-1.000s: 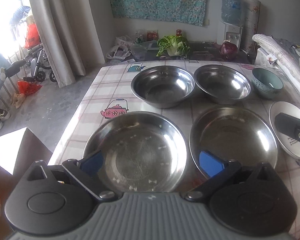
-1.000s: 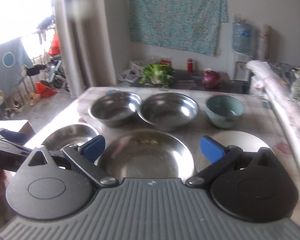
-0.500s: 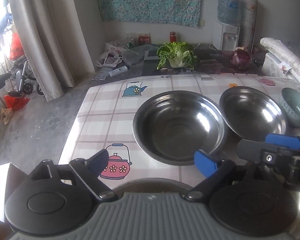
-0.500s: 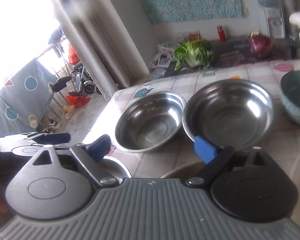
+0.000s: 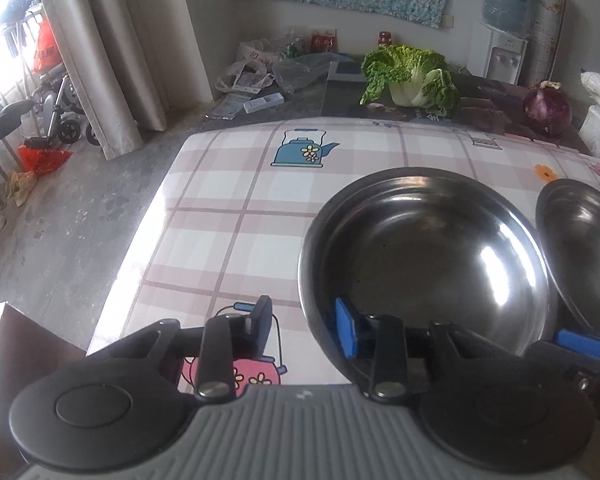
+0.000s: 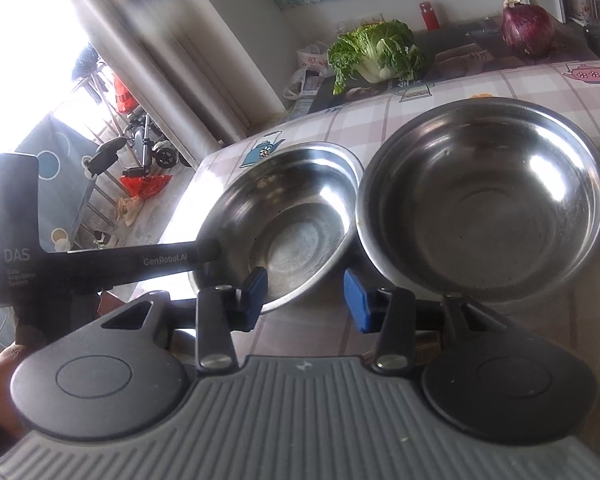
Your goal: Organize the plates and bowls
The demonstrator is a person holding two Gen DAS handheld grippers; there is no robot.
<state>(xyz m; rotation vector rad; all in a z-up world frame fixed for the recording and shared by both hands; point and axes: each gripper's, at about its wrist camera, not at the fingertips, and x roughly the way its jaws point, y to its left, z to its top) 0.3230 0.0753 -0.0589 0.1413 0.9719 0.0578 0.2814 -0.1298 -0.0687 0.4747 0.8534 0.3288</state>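
Our two handheld grippers: black, grey and blue.

Our left gripper [image 5: 304, 326] and right gripper [image 6: 306, 294] each have a ribbed grey body, two round black discs, black linkage arms with silver screws, and blue pads [image 6: 356, 296]. White lettering reads "DAS" and "GenRobot.AI" along the left one's black side.

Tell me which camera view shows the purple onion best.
The right wrist view: the purple onion is large and sharp there, beyond the table. The left wrist view shows the same onion smaller, near its right edge.
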